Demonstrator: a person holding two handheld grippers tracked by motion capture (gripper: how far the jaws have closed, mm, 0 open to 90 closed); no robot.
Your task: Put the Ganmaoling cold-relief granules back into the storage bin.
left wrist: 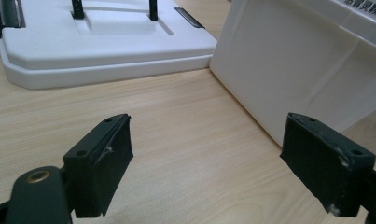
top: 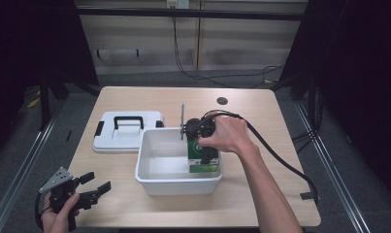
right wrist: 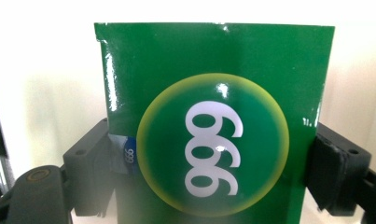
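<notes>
Table [top: 241, 204]: light wood, white bin [top: 149, 180] at centre. White lid [top: 127, 141] with black handle flat on table, left of bin, just beside its far left corner. Green box [right wrist: 213, 121] inside bin at right end, upright, white "999" in yellow-ringed circle. Right gripper [top: 205, 154] reaches down into bin, jaws clamped on box's two sides. Left gripper [top: 97, 189] low over front left corner of table, jaws spread wide, holding nothing.

You are working in a lab-style recording booth, not a home. Your pale wooden table with rounded corners [top: 135, 204] stands alone on grey carpet [top: 183, 77]. Black curtains [top: 358, 73] hang at 9 and 3 o'clock, and loose black cables [top: 193, 73] trail from the beige panelled wall [top: 144, 34] at 12 o'clock.
</notes>
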